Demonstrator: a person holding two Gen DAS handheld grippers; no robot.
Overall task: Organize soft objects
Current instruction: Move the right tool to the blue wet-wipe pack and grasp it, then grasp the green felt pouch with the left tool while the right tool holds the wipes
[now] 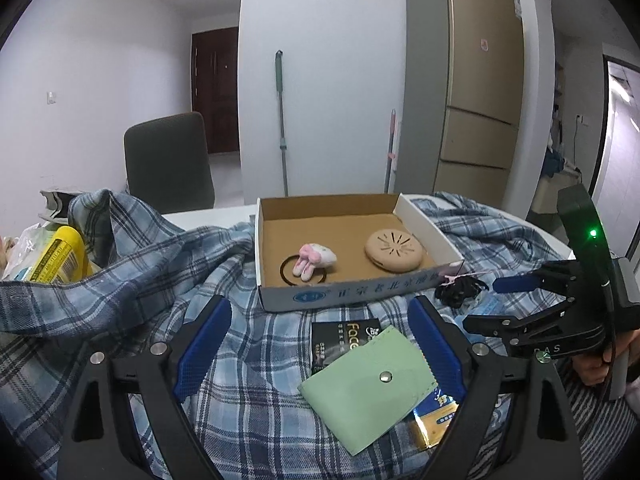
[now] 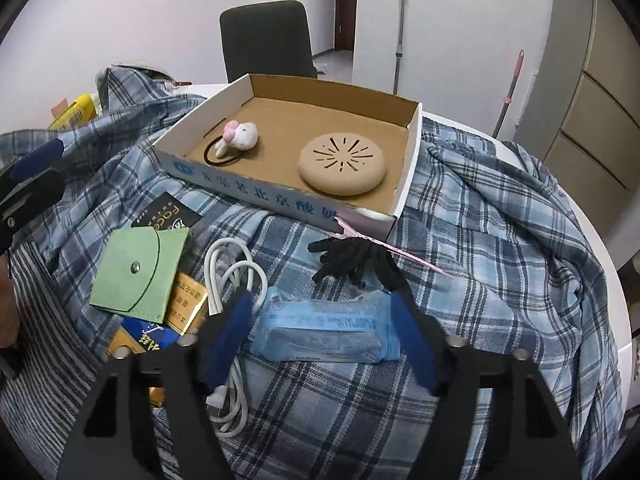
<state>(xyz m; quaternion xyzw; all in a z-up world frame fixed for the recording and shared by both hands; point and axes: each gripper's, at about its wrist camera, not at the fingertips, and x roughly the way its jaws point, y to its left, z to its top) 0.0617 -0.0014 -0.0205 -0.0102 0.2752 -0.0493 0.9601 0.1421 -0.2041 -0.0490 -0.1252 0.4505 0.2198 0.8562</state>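
We take the soft things still waiting to be the black hair ties [image 2: 348,258] lying on the plaid shirt [image 2: 500,232], just in front of the cardboard box [image 2: 412,148], and the blue wrapped pack [image 2: 326,330] near them. The box already holds a bunny hair tie [image 2: 236,140] and a round tan pad [image 2: 343,168]. Our right claw [image 2: 322,338] stands apart, empty, its fingers either side of the blue pack. Our left claw [image 1: 320,344] is also apart and empty, over the green snap pouch [image 1: 370,384].

We judge the hair ties light, limp and springy; pinching the bundle's thick middle should keep the loops together. The pack's film looks slippery and crushable, so we would grip it across its middle.

The shirt hides the tabletop, and the pouch covers part of the packets beneath. The box's print is too warped to read.
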